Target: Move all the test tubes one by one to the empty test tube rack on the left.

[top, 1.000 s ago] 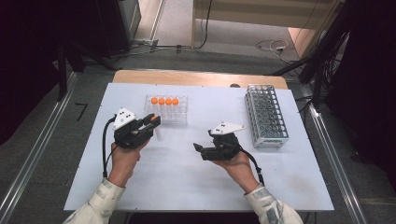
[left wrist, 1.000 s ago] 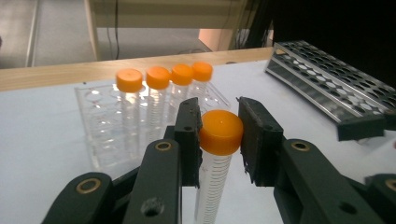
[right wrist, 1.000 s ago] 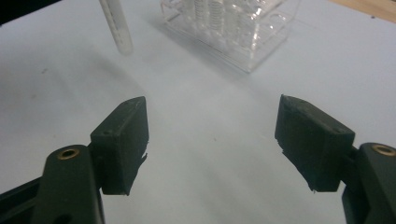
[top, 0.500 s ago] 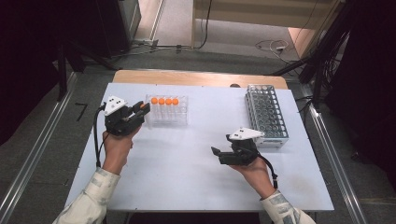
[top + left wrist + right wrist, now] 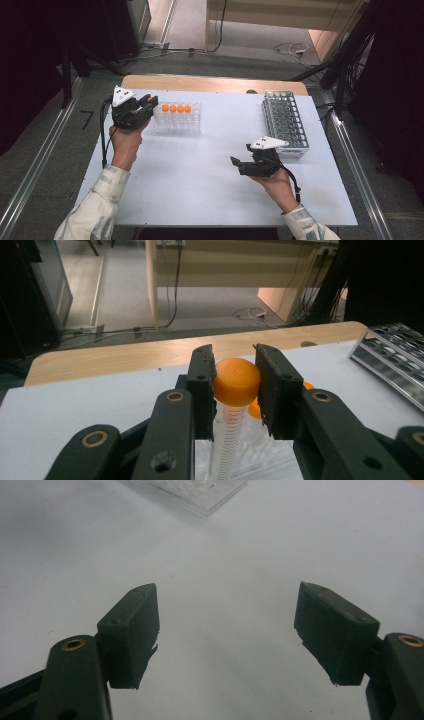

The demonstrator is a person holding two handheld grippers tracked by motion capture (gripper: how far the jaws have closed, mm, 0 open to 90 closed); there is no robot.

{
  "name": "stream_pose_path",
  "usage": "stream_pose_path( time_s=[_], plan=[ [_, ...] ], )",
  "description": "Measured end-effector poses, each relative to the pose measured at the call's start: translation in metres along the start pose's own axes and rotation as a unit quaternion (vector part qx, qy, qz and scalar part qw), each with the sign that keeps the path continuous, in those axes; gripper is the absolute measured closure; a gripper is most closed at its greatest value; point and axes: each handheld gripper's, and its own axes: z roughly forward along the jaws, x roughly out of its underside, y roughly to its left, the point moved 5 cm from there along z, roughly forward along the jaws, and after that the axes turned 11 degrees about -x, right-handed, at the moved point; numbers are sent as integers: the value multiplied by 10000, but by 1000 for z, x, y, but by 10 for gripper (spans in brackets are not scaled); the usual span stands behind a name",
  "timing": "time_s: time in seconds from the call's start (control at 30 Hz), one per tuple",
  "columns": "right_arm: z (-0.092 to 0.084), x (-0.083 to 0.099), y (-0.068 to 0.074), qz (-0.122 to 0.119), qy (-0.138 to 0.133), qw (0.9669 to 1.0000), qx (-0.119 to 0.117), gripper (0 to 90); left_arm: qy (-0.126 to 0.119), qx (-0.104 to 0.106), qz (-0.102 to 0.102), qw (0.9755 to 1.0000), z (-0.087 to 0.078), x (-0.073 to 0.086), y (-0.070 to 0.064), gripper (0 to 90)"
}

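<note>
My left gripper (image 5: 149,102) is shut on the orange cap (image 5: 235,381) of a clear graduated tube (image 5: 226,437), which hangs down between the jaws. It hovers just left of a clear rack (image 5: 192,127) that holds several orange-capped tubes (image 5: 176,108). My right gripper (image 5: 239,164) hangs low over the bare white table (image 5: 200,185), right of centre. Its jaws stand wide apart with nothing between them (image 5: 227,625).
A grey metal tube rack (image 5: 286,122) stands at the table's far right, just beyond the right hand. A wooden strip (image 5: 210,84) runs along the far edge. Cables and dark floor lie around the table.
The left hand has carried the tube away from the person and slightly left, to beside the clear rack. The right hand has slid to the right, then held still.
</note>
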Motion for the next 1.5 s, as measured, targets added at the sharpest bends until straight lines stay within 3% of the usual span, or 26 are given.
stream_pose_path(
  time_s=[0.23, 0.5, 0.8, 1.0, 1.5],
  plan=[
    [-3, 0, -1, 40, -48, 10000, 8, 249, -26, -151, -8, 9999, 13, -7, 4, 694],
    [-5, 0, -1, 62, -89, 9999, -7, 251, -45, -199, 13, 9998, 23, -9, 0, 694],
    [-6, 0, -2, 62, -100, 9999, -4, 251, 38, -263, 70, 9996, 32, -1, 0, 693],
    [-6, 0, -1, 60, -81, 9999, -6, 250, 132, -305, 159, 9993, 38, 13, -2, 692],
    [-5, 1, -1, 48, -52, 10000, 10, 251, 171, -252, 38, 9995, 39, 23, -1, 656]
  ],
)
